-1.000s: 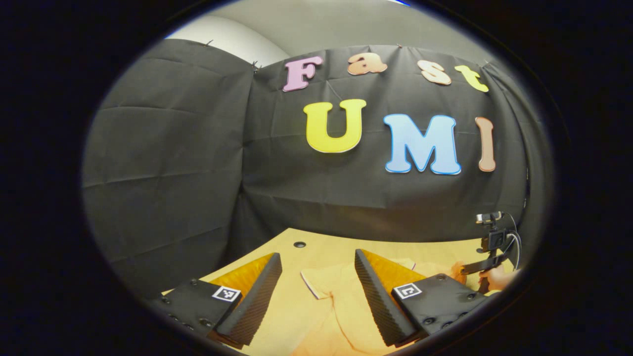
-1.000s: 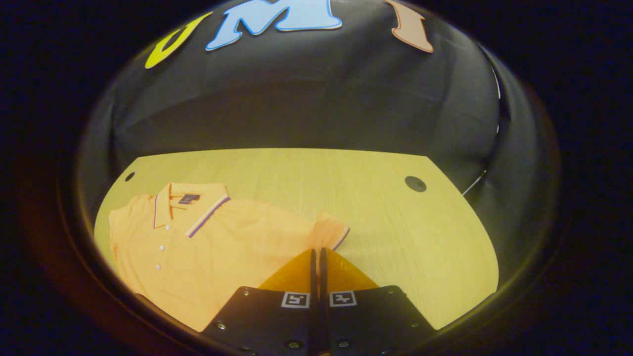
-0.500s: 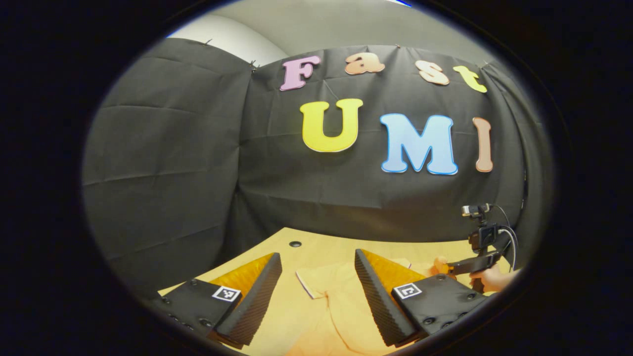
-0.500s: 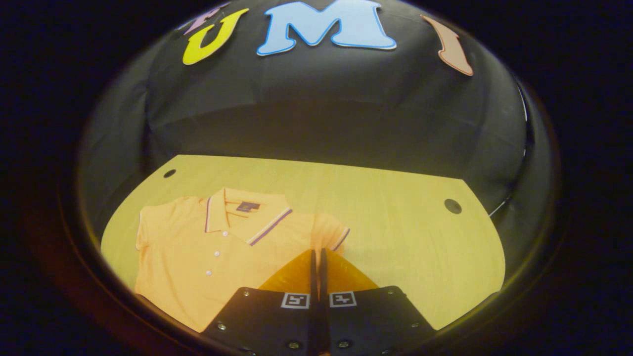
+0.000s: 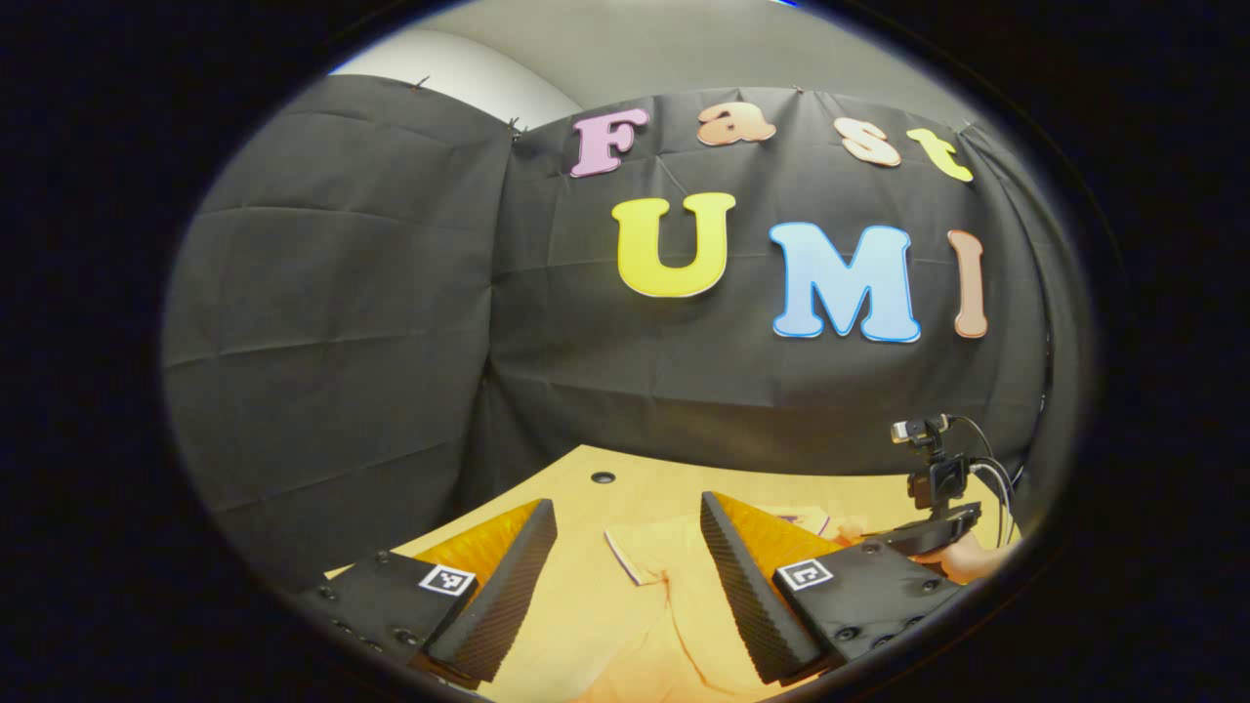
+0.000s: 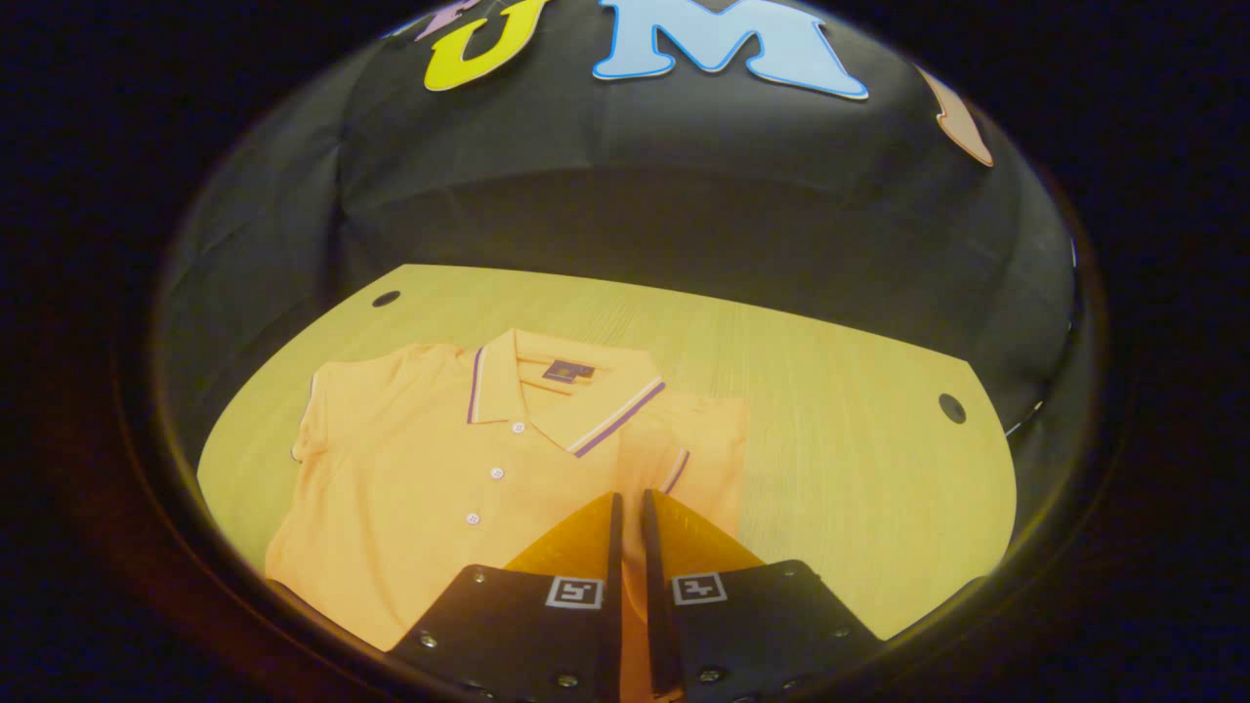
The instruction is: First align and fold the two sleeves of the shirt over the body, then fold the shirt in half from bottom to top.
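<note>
The pale wooden table [image 6: 830, 391] runs back to the booth's black cloth wall, and an orange polo shirt [image 6: 420, 488] lies on it face up, collar toward the wall, on the left half of the tabletop in the right gripper view. The shirt's right sleeve [image 6: 698, 430] is turned inward, with its purple-striped cuff lying on the chest just ahead of my right gripper [image 6: 628, 498].

The right gripper's fingers stand almost together, with a narrow slit between them. Orange cloth shows in that slit, but I cannot tell whether both fingers press on it.

In the left gripper view my left gripper [image 5: 627, 503] hangs above the shirt's other shoulder with its fingers spread wide, holding and touching nothing. The striped cuff of that sleeve lies on the table between them. Farther off on the right of the same view the right gripper sits low over the shirt, gripped by a hand [image 5: 977, 561].

The collar [image 6: 566, 400] lies open and flat, edged with purple and white stripes. A small dark neck label [image 6: 568, 370] sits inside it, too small to read. White buttons [image 6: 496, 474] run down the placket. Each finger mount carries a square black-and-white marker tag [image 6: 571, 591], a pattern without words. A round cable hole [image 6: 951, 407] marks the table's far right corner.
</note>
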Action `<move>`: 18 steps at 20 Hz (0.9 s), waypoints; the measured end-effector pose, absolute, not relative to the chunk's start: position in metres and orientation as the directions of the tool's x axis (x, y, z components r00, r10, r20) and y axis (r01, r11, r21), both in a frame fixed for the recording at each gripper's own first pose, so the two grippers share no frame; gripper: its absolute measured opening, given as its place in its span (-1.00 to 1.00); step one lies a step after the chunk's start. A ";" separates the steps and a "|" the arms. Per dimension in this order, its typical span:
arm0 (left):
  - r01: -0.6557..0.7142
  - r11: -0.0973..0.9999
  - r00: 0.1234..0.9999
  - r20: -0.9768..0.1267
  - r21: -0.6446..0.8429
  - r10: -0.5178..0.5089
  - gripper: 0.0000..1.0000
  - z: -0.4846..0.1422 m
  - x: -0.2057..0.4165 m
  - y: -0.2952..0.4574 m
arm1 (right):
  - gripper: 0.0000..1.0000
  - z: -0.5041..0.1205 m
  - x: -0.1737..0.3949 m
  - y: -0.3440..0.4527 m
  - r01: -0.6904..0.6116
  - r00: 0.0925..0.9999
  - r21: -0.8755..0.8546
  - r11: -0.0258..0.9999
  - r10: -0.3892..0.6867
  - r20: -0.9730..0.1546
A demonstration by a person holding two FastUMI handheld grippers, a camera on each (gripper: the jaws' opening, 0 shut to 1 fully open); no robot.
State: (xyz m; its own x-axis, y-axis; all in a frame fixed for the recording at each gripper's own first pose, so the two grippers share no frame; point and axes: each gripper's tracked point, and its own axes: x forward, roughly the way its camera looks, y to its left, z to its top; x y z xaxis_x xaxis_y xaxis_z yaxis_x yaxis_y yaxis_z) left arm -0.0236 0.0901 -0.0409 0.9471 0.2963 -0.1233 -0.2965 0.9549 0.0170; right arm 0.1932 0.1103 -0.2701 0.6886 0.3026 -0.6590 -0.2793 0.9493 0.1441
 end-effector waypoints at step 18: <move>-0.130 0.991 0.981 -0.143 -0.009 0.128 0.94 -0.059 0.033 0.097 | 0.92 -0.181 0.159 0.099 -0.180 0.805 0.142 0.973 0.228 -0.547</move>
